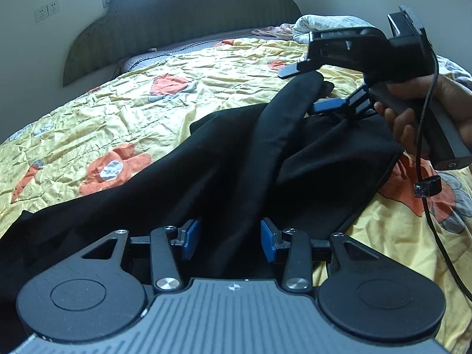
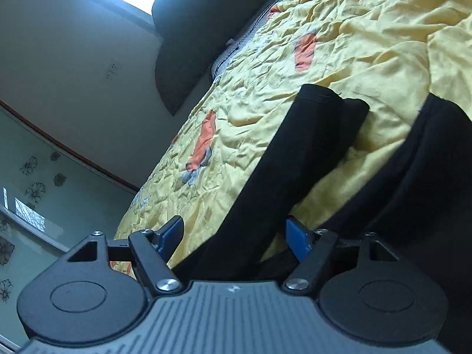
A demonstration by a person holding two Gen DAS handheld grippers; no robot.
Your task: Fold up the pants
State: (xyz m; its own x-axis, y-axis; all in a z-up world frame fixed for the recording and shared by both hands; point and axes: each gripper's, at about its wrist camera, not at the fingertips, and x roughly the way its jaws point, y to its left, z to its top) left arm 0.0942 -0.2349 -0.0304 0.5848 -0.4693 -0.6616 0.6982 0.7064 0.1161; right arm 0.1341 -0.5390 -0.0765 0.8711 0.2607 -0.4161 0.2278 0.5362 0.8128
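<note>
Black pants (image 1: 224, 165) lie crumpled on a yellow flowered bedspread (image 1: 97, 112). My left gripper (image 1: 230, 240) is open, its blue pads on either side of a fold of the black cloth. My right gripper (image 1: 306, 88), seen in the left wrist view at the upper right and held by a hand, is open around a lifted pant leg. In the right wrist view that leg (image 2: 274, 183) runs up between the open blue pads of the right gripper (image 2: 236, 237); a second black part (image 2: 413, 171) lies at the right.
A dark padded headboard (image 1: 177, 20) stands at the far end of the bed. Crumpled bedding (image 1: 321, 23) lies at the far right corner. A cable (image 1: 424, 135) hangs from the right gripper. A wall with sockets (image 1: 47, 10) is on the left.
</note>
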